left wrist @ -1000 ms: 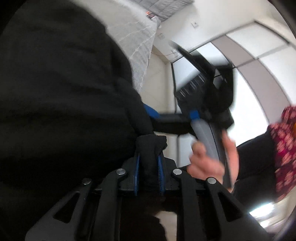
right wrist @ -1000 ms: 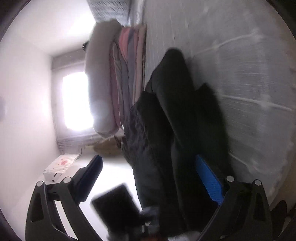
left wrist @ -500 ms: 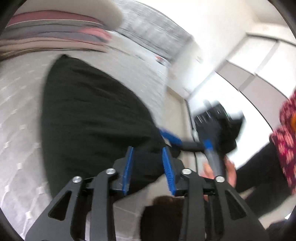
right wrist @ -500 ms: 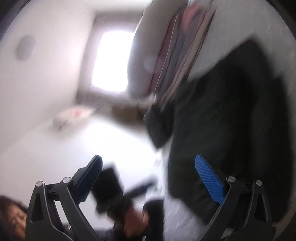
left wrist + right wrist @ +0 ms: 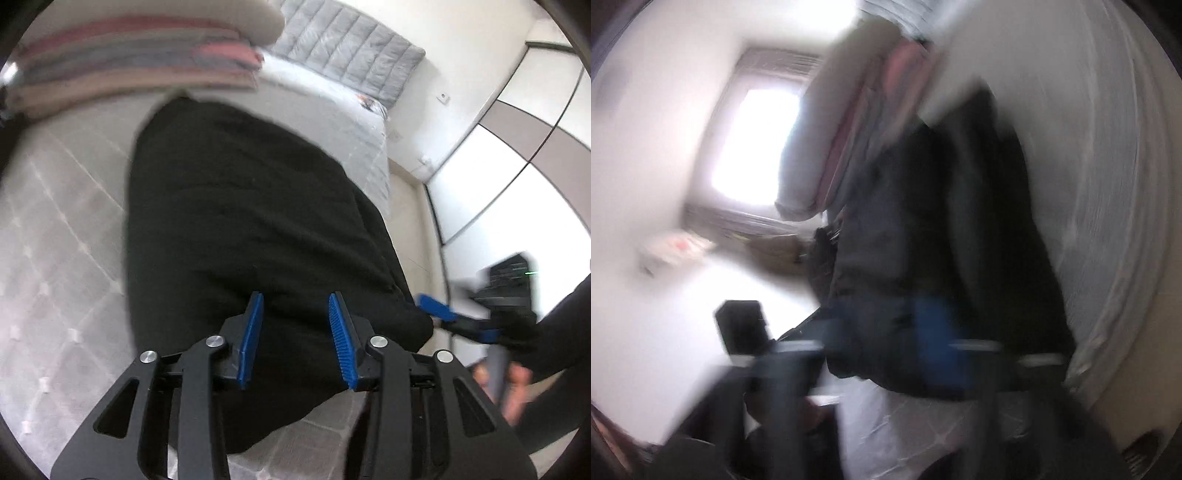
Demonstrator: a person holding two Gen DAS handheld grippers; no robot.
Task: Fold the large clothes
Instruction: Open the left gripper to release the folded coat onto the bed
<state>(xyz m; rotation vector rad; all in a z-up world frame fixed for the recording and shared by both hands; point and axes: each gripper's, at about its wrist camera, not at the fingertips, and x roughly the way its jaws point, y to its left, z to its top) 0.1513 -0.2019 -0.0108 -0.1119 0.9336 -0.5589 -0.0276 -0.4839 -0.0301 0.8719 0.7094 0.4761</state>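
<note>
A large black garment [image 5: 236, 229] lies folded on the grey quilted bed [image 5: 55, 266], its near edge at the bed's front edge. My left gripper [image 5: 295, 317] is open just above the garment's near edge and holds nothing. My right gripper [image 5: 436, 310] shows at the garment's right corner in the left wrist view, held in a hand; its jaws stand apart. The right wrist view is heavily blurred; the black garment [image 5: 960, 221] fills its middle and a blue pad [image 5: 938, 339] shows as a smear.
A stack of folded pink, grey and beige clothes [image 5: 140, 59] lies at the far side of the bed, also seen in the right wrist view [image 5: 849, 122]. A grey padded headboard [image 5: 347, 48] is behind. White wardrobe doors [image 5: 517, 177] stand on the right. A bright window [image 5: 757, 140] is beyond.
My left gripper has let go of the black fabric and opened wider. The garment now lies flat on the bed. My right gripper swung fast toward the garment's right corner.
</note>
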